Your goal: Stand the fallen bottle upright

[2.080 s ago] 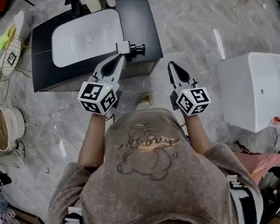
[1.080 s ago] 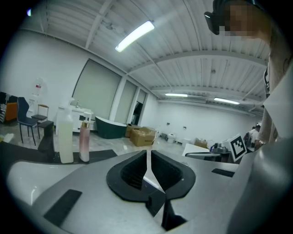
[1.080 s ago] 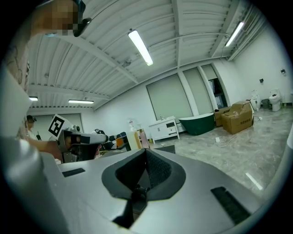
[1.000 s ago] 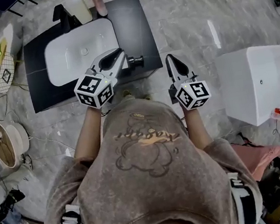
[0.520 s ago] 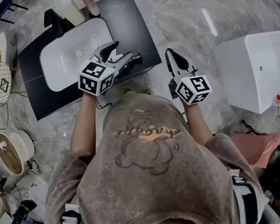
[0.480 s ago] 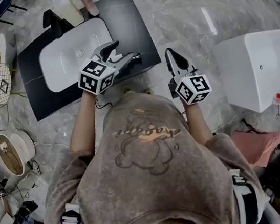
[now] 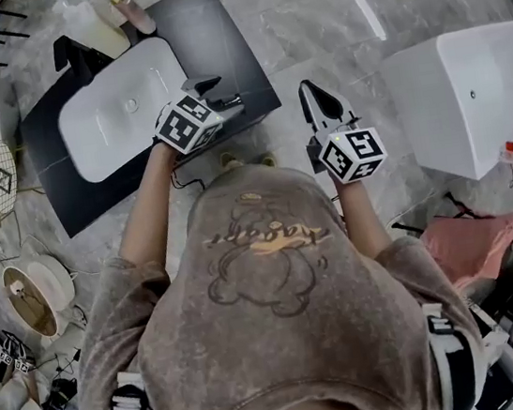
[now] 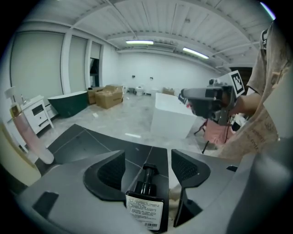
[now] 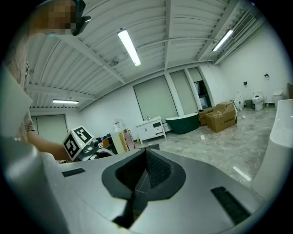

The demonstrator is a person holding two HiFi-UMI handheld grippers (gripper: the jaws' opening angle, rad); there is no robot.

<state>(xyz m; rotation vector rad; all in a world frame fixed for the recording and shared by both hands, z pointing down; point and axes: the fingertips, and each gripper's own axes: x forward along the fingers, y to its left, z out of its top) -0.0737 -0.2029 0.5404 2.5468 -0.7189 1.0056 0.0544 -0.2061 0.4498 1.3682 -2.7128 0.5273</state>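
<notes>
A dark square pump bottle (image 8: 145, 201) with a white label lies between the fingers of my left gripper (image 8: 147, 158), its black pump head pointing away from me. The jaws have just been opening and now stand wide; neither pad touches the bottle. In the head view my left gripper (image 7: 222, 92) points right over the front right corner of the black counter (image 7: 223, 33), and only the bottle's pump end (image 7: 233, 102) shows past it. My right gripper (image 7: 307, 89) hangs to the right of the counter, shut and empty, as its own view (image 9: 145, 153) shows.
A white basin (image 7: 119, 100) is set into the counter, with a yellowish bottle (image 7: 85, 29) and a pink bottle (image 7: 133, 13) at its back. A big white tub (image 7: 477, 92) stands on the floor to the right. Clutter lies on the floor at the left.
My left gripper has dropped toward the counter's front right corner and tipped downward. Its jaws went from shut on the bottle to wide open. The right gripper barely shifted.
</notes>
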